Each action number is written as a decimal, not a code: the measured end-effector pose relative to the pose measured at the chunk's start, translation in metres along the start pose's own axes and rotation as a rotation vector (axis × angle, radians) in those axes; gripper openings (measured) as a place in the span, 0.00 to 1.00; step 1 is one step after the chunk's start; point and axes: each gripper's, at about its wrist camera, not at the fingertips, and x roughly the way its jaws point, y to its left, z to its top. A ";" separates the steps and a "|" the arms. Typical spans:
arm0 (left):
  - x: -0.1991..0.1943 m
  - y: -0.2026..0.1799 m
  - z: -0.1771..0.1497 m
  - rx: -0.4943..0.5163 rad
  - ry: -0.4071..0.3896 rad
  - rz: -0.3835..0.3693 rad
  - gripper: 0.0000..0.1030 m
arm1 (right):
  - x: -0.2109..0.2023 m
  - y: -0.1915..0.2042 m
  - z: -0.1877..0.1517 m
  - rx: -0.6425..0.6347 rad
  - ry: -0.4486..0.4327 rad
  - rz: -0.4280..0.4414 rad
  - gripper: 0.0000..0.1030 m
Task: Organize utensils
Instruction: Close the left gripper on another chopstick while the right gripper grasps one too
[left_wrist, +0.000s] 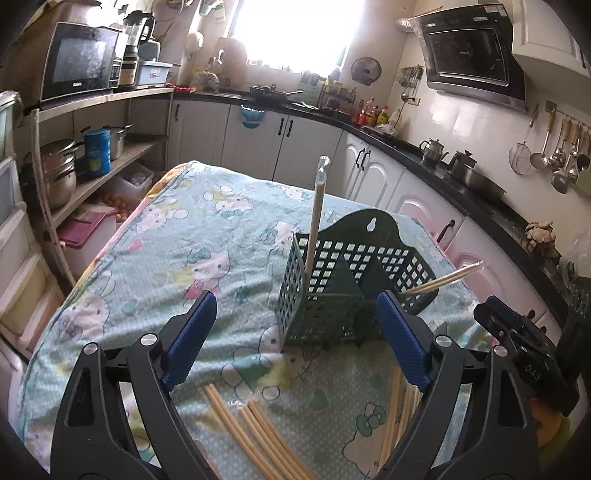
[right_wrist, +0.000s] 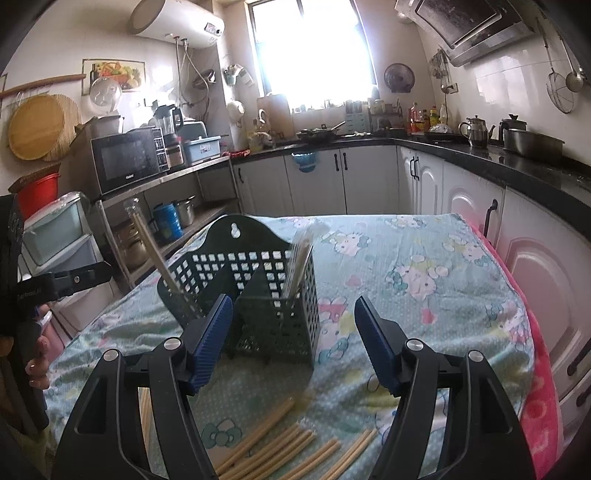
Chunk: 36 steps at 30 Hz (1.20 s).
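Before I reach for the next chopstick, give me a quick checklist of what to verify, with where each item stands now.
1. Left gripper empty, jaws open: ok.
2. Right gripper empty, jaws open: ok.
3. Green basket upright on the tablecloth: ok.
4. Chopsticks already placed stay in: one stands in the left compartment, ok; the pair in the right compartment is blurred, cannot tell if settled.
5. Loose chopsticks in reach on the cloth before the basket: ok.
6. Loose chopsticks separated enough to pinch one: not ok, they lie bunched side by side.
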 end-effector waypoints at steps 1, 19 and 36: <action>-0.001 0.001 -0.003 -0.004 0.003 0.000 0.78 | 0.000 0.001 -0.001 -0.002 0.004 0.002 0.64; 0.000 0.017 -0.051 -0.039 0.091 0.023 0.78 | -0.002 0.022 -0.041 -0.071 0.110 0.012 0.64; 0.004 0.033 -0.088 -0.072 0.174 0.058 0.78 | 0.011 0.032 -0.066 -0.097 0.225 0.053 0.64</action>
